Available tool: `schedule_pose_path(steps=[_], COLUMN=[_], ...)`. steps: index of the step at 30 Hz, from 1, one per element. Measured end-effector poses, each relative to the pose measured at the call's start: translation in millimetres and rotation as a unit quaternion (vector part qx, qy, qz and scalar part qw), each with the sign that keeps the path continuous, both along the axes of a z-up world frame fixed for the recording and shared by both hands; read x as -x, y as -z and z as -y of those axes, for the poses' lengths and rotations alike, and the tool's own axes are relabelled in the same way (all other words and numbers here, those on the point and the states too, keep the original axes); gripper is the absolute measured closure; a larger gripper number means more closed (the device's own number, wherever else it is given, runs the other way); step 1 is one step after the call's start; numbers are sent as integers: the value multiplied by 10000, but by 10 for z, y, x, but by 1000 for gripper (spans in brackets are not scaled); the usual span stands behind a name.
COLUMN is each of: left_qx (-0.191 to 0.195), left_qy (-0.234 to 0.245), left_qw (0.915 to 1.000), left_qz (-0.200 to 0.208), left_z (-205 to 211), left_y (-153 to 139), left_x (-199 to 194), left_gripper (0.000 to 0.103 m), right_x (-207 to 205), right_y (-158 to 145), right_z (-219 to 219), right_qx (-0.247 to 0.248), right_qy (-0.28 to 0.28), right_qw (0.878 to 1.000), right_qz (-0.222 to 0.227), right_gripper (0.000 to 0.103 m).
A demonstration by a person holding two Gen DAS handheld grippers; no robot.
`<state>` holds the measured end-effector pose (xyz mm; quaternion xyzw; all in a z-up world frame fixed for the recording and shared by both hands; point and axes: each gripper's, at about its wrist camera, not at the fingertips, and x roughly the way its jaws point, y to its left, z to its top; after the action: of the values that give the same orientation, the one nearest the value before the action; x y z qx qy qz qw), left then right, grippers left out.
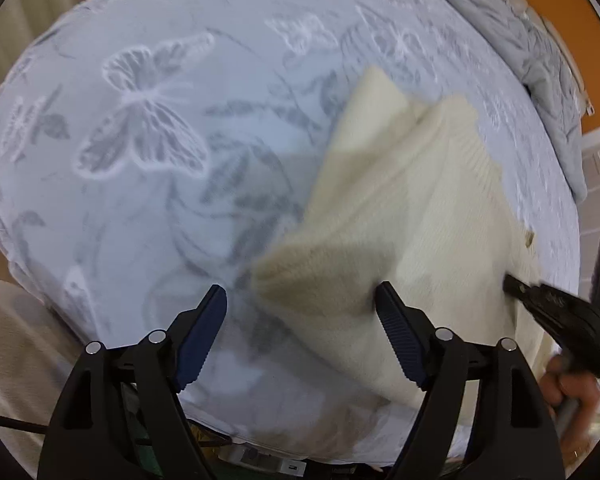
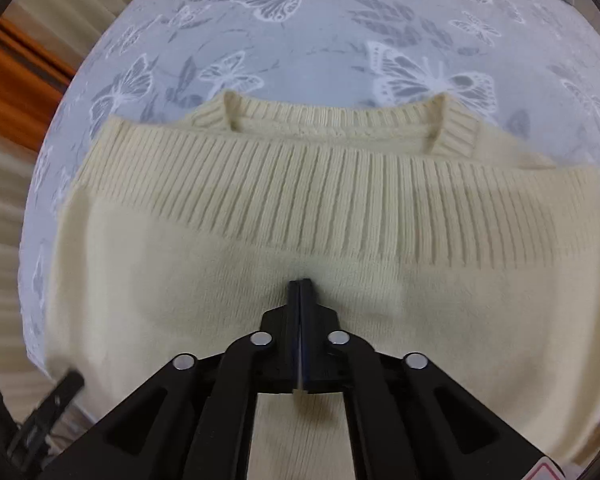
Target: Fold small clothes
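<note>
A cream knit sweater [image 2: 300, 208] lies on the butterfly-print bedsheet [image 2: 320, 40], folded so its ribbed hem lies just below the ribbed neckline [image 2: 332, 120]. My right gripper [image 2: 300, 282] is shut, its tips pressed on the sweater's middle; whether it pinches any cloth I cannot tell. It also shows in the left wrist view [image 1: 512, 282] at the sweater's right edge. My left gripper [image 1: 300, 296] is open and empty, just in front of a corner of the sweater [image 1: 400, 208].
A crumpled grey blanket [image 1: 548, 64] lies at the far right of the bed. The bed's near edge runs just below the left gripper. Curtains and an orange wall stand beyond the bed on the left.
</note>
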<state>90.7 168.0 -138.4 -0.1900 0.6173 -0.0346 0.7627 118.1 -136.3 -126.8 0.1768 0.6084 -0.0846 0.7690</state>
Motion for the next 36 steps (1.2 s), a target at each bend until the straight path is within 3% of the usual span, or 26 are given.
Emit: schedule_pose_path(steps=[5, 6, 9, 14, 17, 19, 23, 26, 29, 31, 33, 34, 35, 36], left_qx=[139, 184, 215, 163, -27, -27, 18, 6, -196, -529, -1133, -1191, -1131, -955], left_qy=[-174, -278, 15, 366, 1124, 1641, 2603, 3175, 3723, 4142, 4326, 4293, 4249, 4203], left_qw=[9997, 9994, 9996, 9960, 9807, 9652, 9352, 9174, 9043, 8922, 8800, 8794, 8808, 8843], left_qz=[-60, 11, 181, 803, 1602, 2038, 2400, 2400, 2082, 1720, 1604, 1677, 1759, 1794], left_z=[-22, -37, 70, 297, 713, 1075, 1869, 2408, 2915, 3210, 3280, 3264, 3185, 3072], left_y=[141, 138, 10, -601, -1191, -1546, -1845, -1784, -1437, -1079, -854, -867, -906, -980], left_x=[-92, -105, -176, -103, 58, 227, 544, 792, 991, 1110, 1250, 1300, 1341, 1357], left_gripper=[20, 33, 69, 80, 83, 84, 85, 85, 84, 81, 78, 76, 65, 52], right_x=[-114, -119, -127, 4, 298, 599, 1244, 1719, 2138, 2300, 2379, 2443, 2459, 2456], right_y=[-9, -12, -6, -115, -340, -528, -779, -851, -855, -808, -790, -814, -856, -889], right_z=[-154, -184, -185, -60, 46, 133, 414, 757, 1121, 1302, 1391, 1414, 1413, 1408], right_qx=[425, 513, 559, 176, -192, -248, -237, -266, -191, -296, -421, -467, -535, -596], right_qy=[-283, -349, -410, -177, 117, 191, 393, 819, 1280, 1496, 1596, 1605, 1563, 1524], right_qw=[9987, 9981, 9976, 9992, 9972, 9939, 9891, 9853, 9817, 9796, 9782, 9774, 9764, 9753], right_qz=[-55, -41, 17, 300, 719, 1057, 1397, 1476, 1400, 1308, 1260, 1291, 1391, 1481], right_gripper=[103, 103, 103, 103, 100, 97, 94, 89, 86, 83, 77, 71, 66, 53])
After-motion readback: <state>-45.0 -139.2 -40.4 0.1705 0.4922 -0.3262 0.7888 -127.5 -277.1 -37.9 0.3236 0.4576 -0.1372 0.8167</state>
